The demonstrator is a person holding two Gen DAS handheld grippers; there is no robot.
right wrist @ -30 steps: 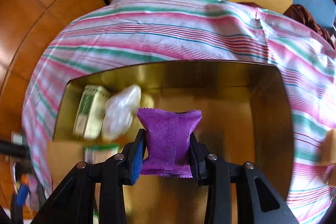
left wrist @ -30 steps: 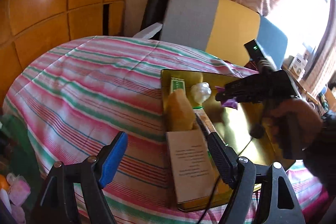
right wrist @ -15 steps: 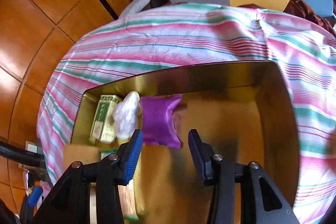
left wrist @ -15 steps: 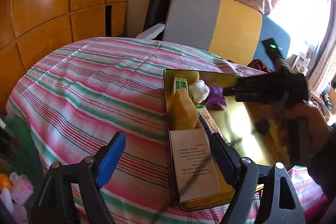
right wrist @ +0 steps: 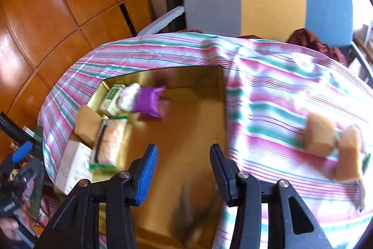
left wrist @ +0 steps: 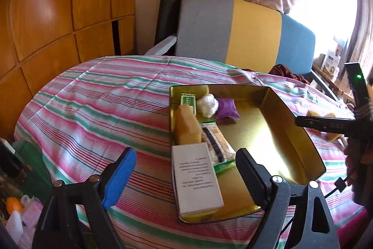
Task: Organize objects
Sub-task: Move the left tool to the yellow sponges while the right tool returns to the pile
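A gold tin box sits on the striped tablecloth. Along its left side lie a purple packet, a white wrapped ball, a green box, a tan wrapped bun, a long snack pack and a white box. My left gripper is open and empty at the tin's near left corner. My right gripper is open and empty above the tin's near part.
Two tan wrapped buns lie on the cloth right of the tin. A grey, yellow and blue chair stands behind the table. Wooden panels line the left wall. Clutter sits low at the left edge.
My right gripper let go of the purple packet inside the tin beside the white ball, then drew back and swung right. The left gripper pulled back slightly.
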